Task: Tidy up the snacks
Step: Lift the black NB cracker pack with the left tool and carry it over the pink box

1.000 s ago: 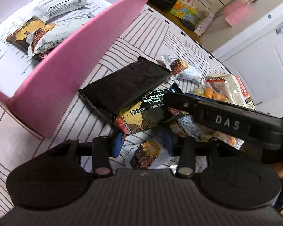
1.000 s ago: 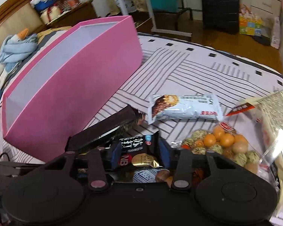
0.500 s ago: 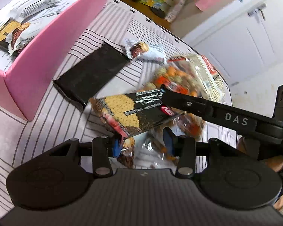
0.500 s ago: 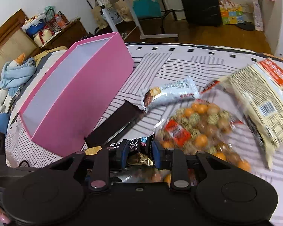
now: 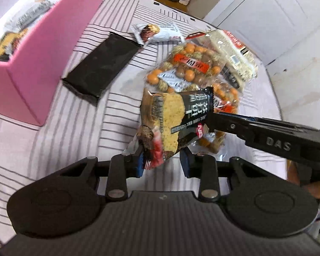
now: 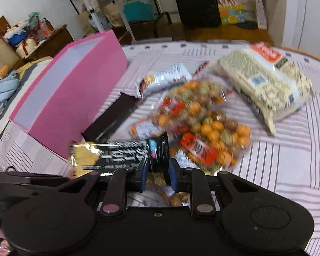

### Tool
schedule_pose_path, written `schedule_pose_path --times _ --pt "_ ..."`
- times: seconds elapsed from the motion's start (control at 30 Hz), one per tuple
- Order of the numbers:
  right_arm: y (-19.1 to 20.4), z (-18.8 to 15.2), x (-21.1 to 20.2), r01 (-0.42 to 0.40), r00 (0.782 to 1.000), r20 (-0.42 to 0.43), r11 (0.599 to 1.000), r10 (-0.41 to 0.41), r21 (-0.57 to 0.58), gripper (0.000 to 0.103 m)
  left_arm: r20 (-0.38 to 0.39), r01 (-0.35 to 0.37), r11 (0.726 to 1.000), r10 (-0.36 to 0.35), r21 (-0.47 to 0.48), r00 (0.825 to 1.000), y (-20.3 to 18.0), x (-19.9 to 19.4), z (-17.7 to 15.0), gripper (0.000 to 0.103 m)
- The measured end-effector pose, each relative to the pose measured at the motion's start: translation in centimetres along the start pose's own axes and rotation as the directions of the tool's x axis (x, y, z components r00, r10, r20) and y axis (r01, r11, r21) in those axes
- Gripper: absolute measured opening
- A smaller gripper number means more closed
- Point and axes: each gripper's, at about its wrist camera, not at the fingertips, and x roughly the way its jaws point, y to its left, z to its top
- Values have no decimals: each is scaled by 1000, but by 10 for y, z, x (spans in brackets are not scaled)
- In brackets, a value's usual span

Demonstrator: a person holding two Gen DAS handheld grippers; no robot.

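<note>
left wrist view: cracker pack held at both ends above the table

left wrist view shows the cracker pack (image 5: pixel 177 119) lifted off the striped cloth (image 5: pixel 96 132), its lower end between the narrow, closing jaws of the left gripper (image 5: pixel 162 160). the right gripper (image 6: pixel 157 173), also narrow and closing, pinches the opposite end. the pink box (image 5: pixel 32 70) sits at 10 o'clock, the black pack (image 5: pixel 100 66) at 11 o'clock and the nut bags (image 5: pixel 187 64) at 1 o'clock.

risk: both grips sit on thin end seams. uneven pull between the hands could slip one seam free or tear the wrapper.

change: a second ago the pack lay on the black pack. it is now raised and turned upright.
</note>
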Motion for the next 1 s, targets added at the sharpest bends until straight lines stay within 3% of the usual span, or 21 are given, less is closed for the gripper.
schedule_pose_path --times 0.13,0.33,0.47,0.5,0.63,0.83,0.9,1.0 --pt "-2 0 6 -17 1000 -5 1000 17 20 25 -12 -60 998 60 -9 998 10 -5 -4 38" --pt "3 -3 11 15 1000 -17 1000 -15 -4 25 43 -46 991 52 -129 998 39 -20 -3 43" --pt "7 -3 14 15 1000 -19 1000 -16 -22 25 69 -32 990 42 -137 997 42 -18 -2 34" --pt "9 -4 14 17 1000 -19 999 -18 -37 25 74 -28 991 38 -133 997 41 -16 -3 25" --pt "9 -3 14 2 1000 -22 999 -3 -45 25 102 -28 993 39 -111 994 34 -14 -2 24" --pt "-4 -4 10 -78 997 -23 997 78 12 27 84 17 986 -3 -165 996 43 -11 0 24" --pt "-3 -4 9 -116 993 -26 993 117 22 45 81 28 986 -14 -164 997 43 -10 1 24" --pt "7 -4 8 -102 995 -25 994 101 -33 49 78 33 985 -20 -170 997 43 -9 1 24"
